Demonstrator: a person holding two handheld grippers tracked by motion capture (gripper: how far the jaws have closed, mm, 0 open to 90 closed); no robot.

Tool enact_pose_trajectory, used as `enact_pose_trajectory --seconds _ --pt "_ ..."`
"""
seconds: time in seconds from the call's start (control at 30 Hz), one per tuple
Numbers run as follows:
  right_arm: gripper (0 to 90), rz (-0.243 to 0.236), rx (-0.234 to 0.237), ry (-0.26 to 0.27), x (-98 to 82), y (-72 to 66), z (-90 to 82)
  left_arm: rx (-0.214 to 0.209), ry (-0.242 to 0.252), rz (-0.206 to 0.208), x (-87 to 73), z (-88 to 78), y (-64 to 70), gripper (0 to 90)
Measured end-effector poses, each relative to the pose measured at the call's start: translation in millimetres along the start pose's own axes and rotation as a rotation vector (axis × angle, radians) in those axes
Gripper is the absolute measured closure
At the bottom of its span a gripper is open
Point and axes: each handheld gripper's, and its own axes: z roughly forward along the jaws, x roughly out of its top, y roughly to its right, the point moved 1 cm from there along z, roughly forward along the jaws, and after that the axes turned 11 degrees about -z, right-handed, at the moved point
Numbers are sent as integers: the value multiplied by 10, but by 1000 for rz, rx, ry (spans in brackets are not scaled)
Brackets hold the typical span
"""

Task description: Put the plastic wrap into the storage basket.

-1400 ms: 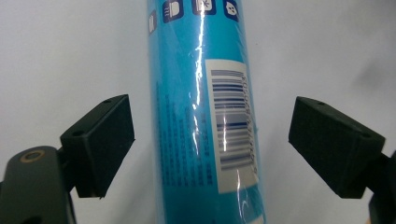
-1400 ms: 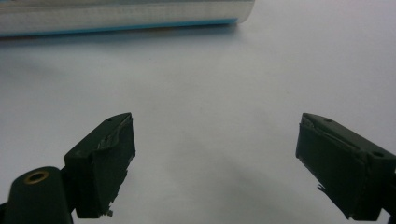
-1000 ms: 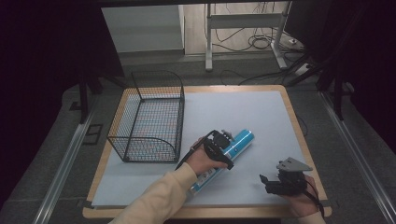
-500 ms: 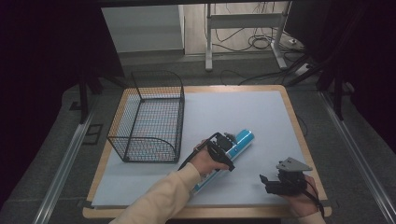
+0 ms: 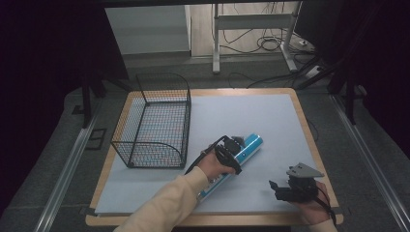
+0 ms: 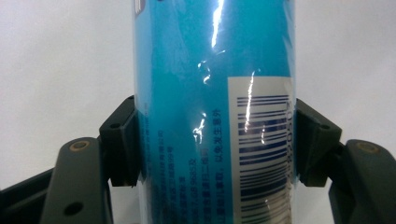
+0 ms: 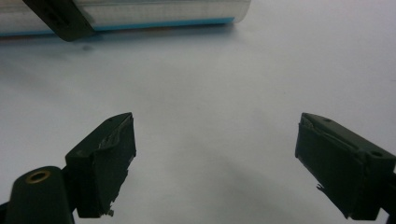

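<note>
High view first: the left forearm, in a cream sleeve [image 5: 164,203], comes in from the bottom edge and angles up towards the middle of the table [image 5: 270,121], wrist bent over the left gripper [image 5: 231,151]. Its jaws have just been closing, and the left gripper view confirms it: both pads press on the sides of the blue tube [image 6: 215,93] (barcode label facing up). That tube [image 5: 244,150] lies flat on the white sheet [image 5: 241,111], aslant, just right of the wire basket [image 5: 153,123]. Over at the near right corner, the right hand [image 5: 314,210] rests low with the right gripper [image 5: 283,189] pointing left, jaws spread wide, nothing between them, hovering above bare sheet, the tube well ahead.
</note>
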Motion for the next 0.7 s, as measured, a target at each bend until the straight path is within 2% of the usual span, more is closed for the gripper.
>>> enact_pose_trajectory --seconds 0.1,0.23,0.4,0.57,0.7 --pt "127 0 -3 4 2 5 -7 6 -10 16 6 -16 -1 313" --pt "128 -1 -5 5 2 8 -13 -9 -3 3 13 -78 -24 313" --pt "129 -2 -6 6 5 5 -15 3 -16 40 25 -194 -24 314" --pt "129 -1 -9 7 6 5 -13 -4 -3 54 28 -321 -33 314" --pt "129 -2 -9 7 6 6 -14 -1 -2 60 26 -357 -38 314"
